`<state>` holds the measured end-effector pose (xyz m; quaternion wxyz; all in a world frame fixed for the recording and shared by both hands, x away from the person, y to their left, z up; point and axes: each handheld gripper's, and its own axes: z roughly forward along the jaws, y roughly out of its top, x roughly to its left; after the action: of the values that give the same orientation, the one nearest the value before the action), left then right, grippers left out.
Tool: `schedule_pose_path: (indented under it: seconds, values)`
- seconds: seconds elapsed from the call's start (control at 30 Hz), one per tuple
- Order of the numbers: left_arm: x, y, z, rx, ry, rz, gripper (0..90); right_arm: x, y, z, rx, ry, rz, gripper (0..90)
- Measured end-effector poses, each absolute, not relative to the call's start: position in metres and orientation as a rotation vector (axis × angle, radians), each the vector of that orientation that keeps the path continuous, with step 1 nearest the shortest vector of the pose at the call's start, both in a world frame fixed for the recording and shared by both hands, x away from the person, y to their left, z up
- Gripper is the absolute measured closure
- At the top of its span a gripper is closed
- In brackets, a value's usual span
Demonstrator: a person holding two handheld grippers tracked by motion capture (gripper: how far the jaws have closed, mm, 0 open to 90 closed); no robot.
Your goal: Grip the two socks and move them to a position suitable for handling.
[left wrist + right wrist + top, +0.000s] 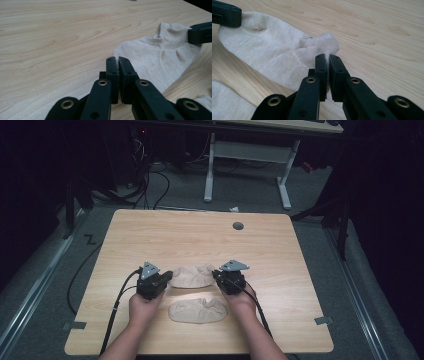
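On the light wooden table (150, 235), a second beige sock (198, 311) lies just nearer the person than the far beige sock (192, 276), whose opposite ends the left gripper (169, 278) and right gripper (216, 275) each pinch with jaws closed on the fabric.

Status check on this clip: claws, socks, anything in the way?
Left claw shut on far beige cotton sock, one end. Right claw shut on its other end. Second beige sock lies nearer, untouched. Light wooden table otherwise unobstructed.
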<state>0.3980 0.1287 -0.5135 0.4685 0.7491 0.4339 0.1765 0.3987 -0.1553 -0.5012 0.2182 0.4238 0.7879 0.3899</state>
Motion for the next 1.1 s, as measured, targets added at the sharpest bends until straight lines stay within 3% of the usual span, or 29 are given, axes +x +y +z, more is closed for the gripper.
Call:
schedule_pose_path:
  seconds: [0.47,1.1]
  values:
    - [0.376,0.130,-0.502,1.851,1.006,0.399,87.3,0.375,-0.160,-0.491,1.116,2.171,1.100,86.3]
    - [0.331,0.135,-0.498,1.867,0.924,0.326,87.3,0.312,-0.170,-0.487,1.048,2.167,1.162,86.4]
